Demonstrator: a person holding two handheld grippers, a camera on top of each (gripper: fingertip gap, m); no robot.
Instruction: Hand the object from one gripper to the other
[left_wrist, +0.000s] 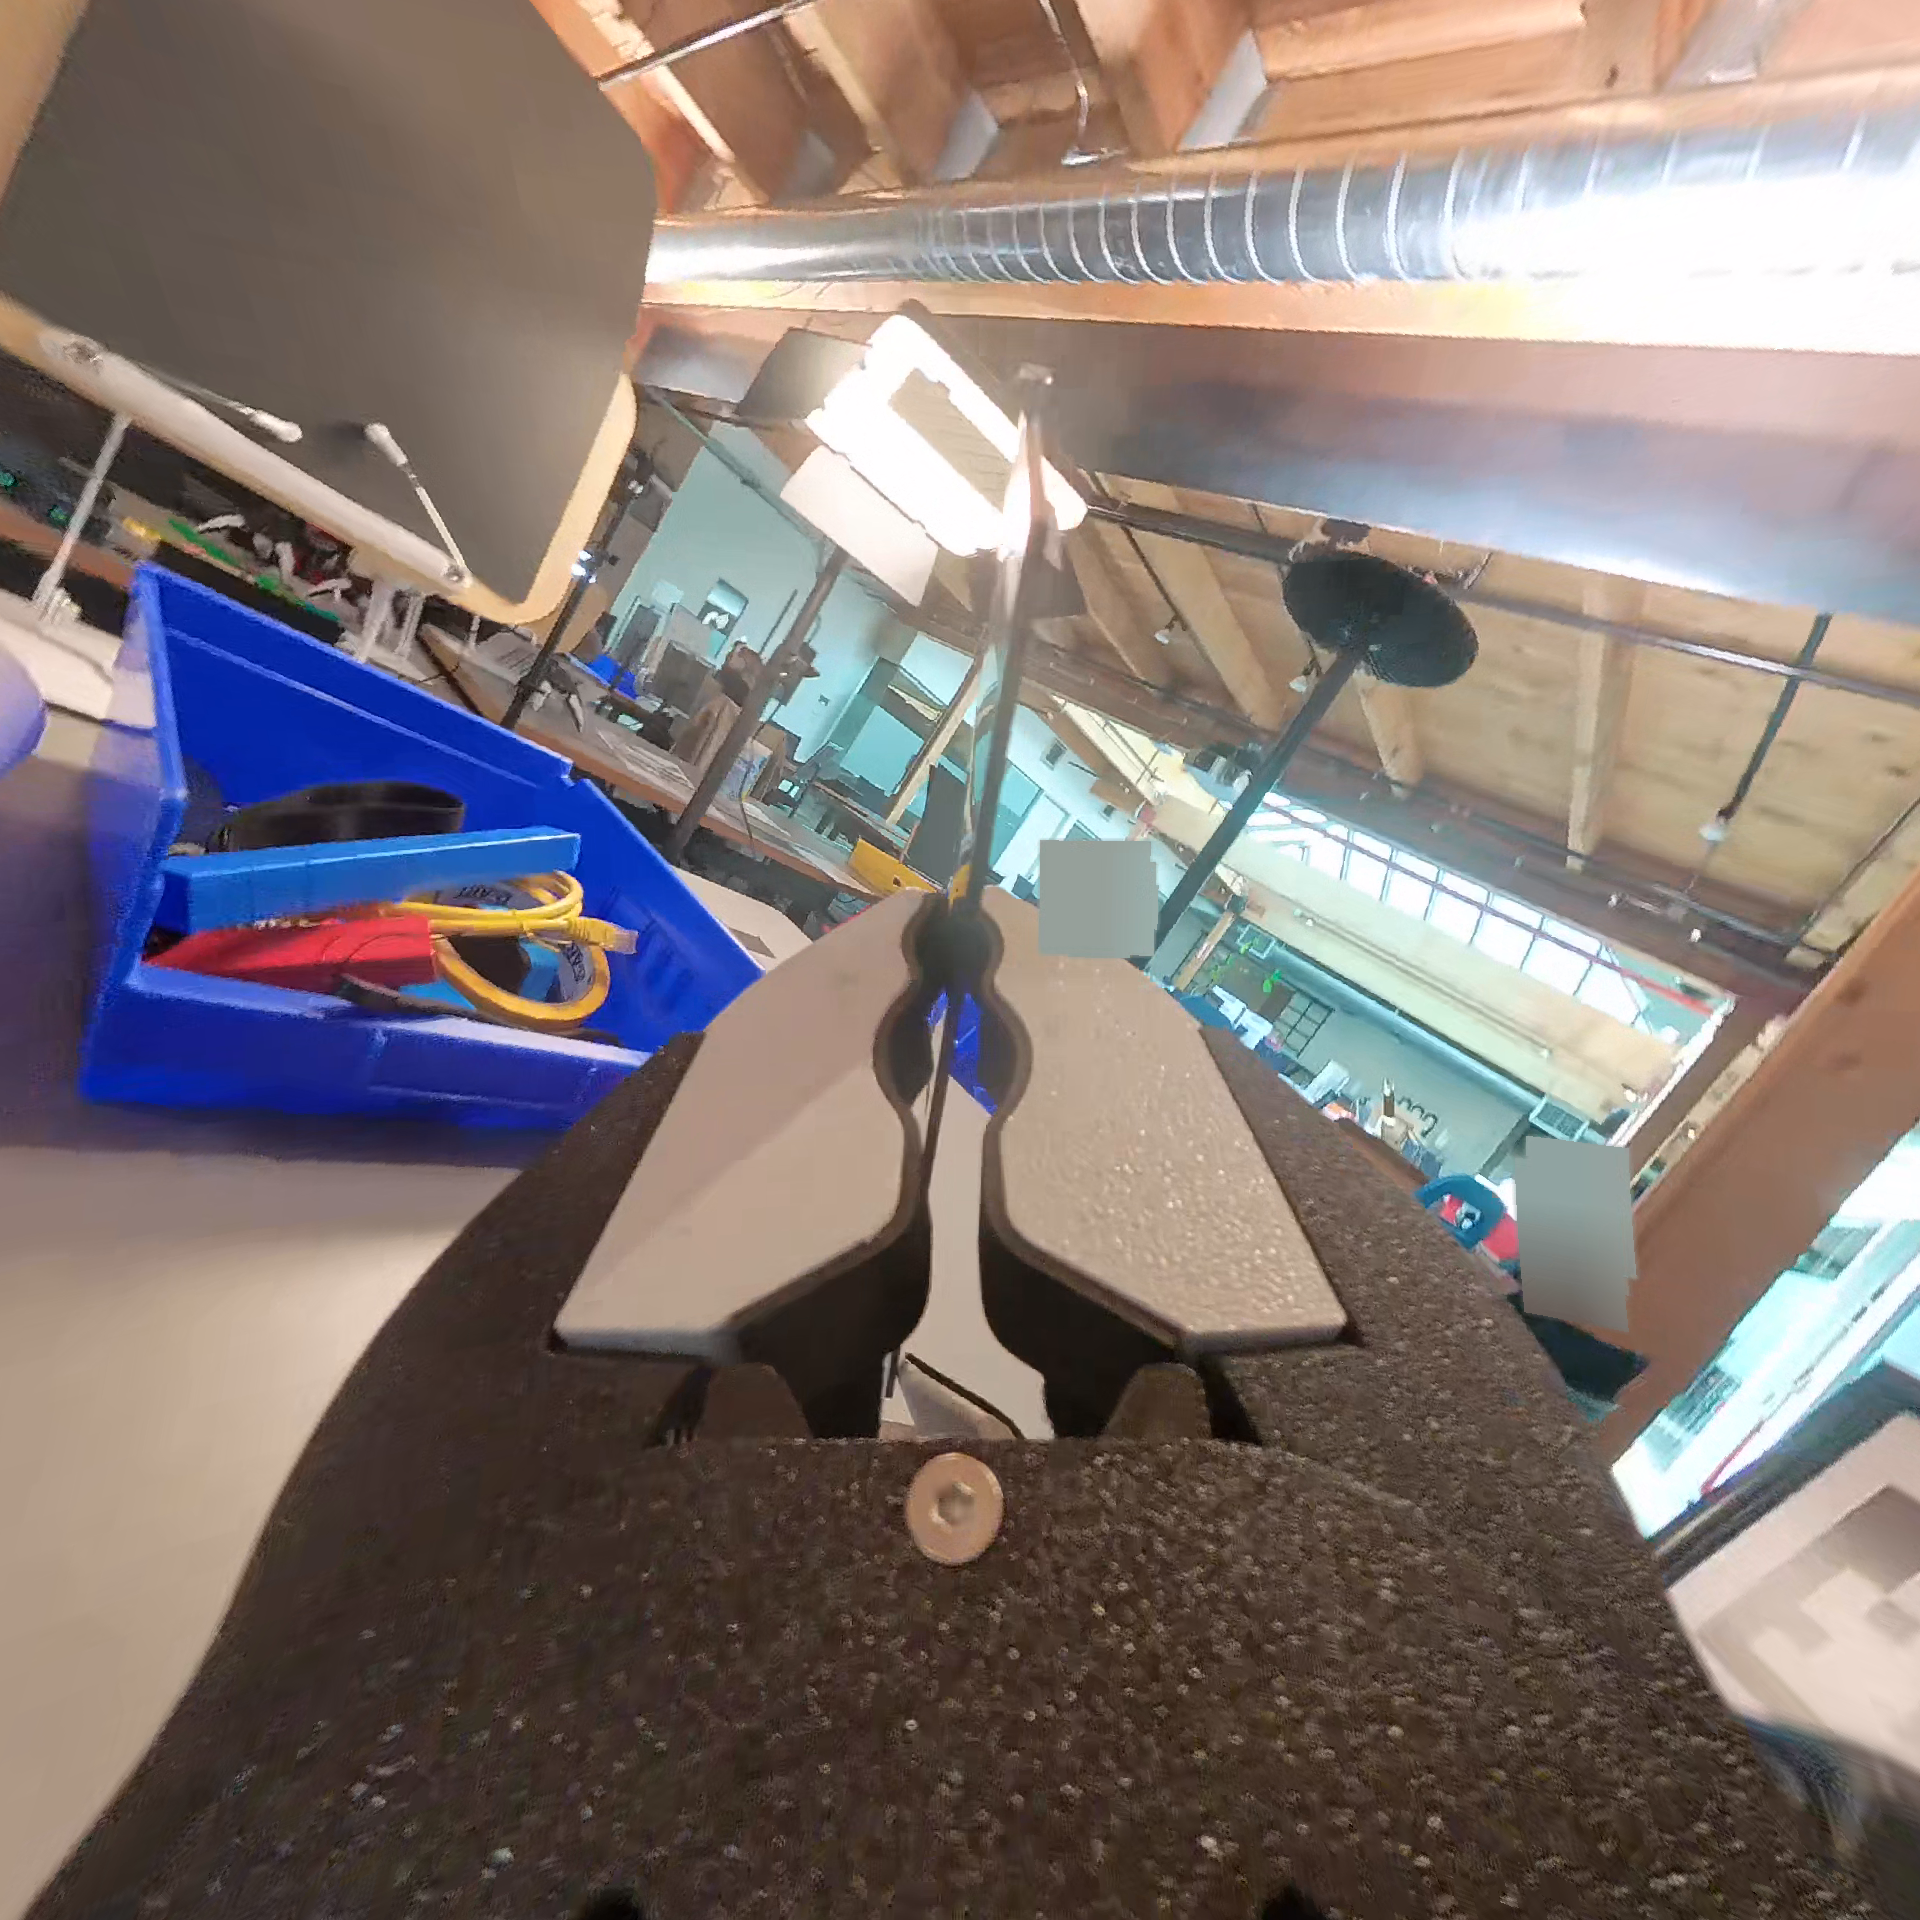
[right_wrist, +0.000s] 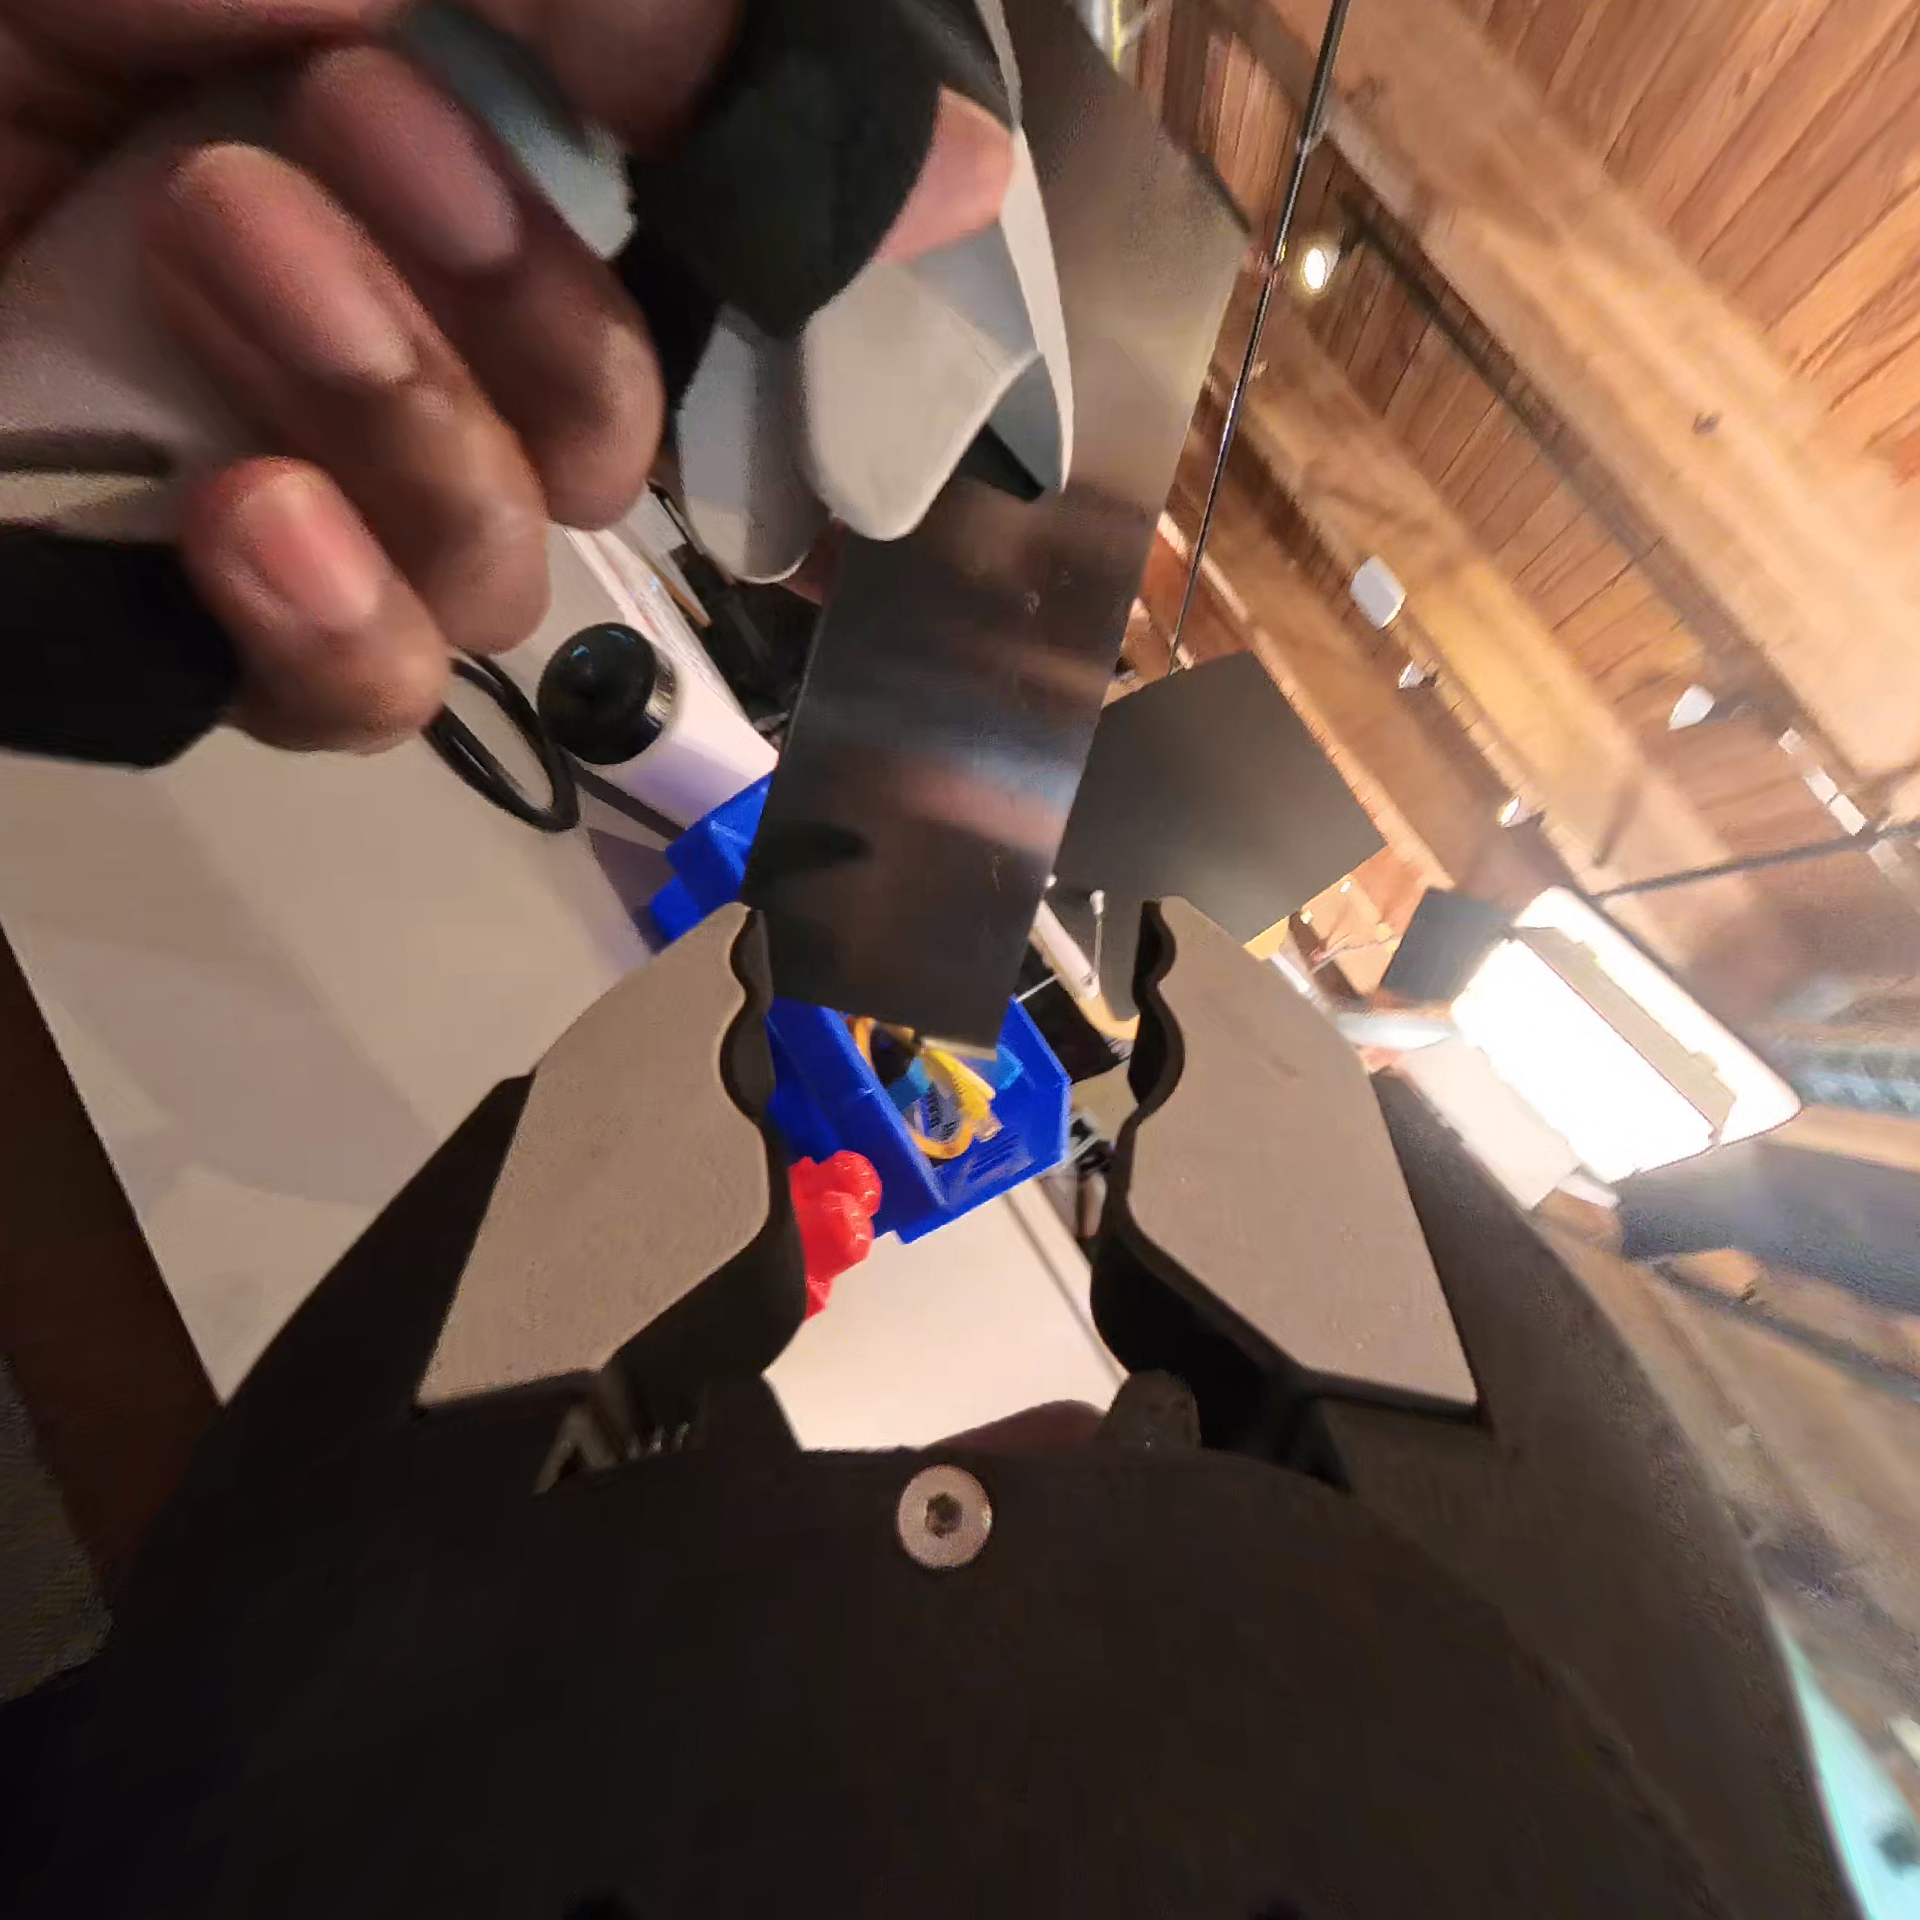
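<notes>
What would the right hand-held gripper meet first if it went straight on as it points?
Probably the thin metal sheet held by the left hand-held gripper; its lower edge already hangs between the open right hand-held gripper.

We saw the thin metal sheet (left_wrist: 1023, 623) only edge-on from the left wrist view, its face hidden from us. From the right wrist view, the sheet (right_wrist: 966, 727) ran off the top edge, the hand (right_wrist: 312, 395) was blurred, and the sheet and gripper fingers (right_wrist: 644, 1174) hid most of the blue bin (right_wrist: 966, 1164).
</notes>
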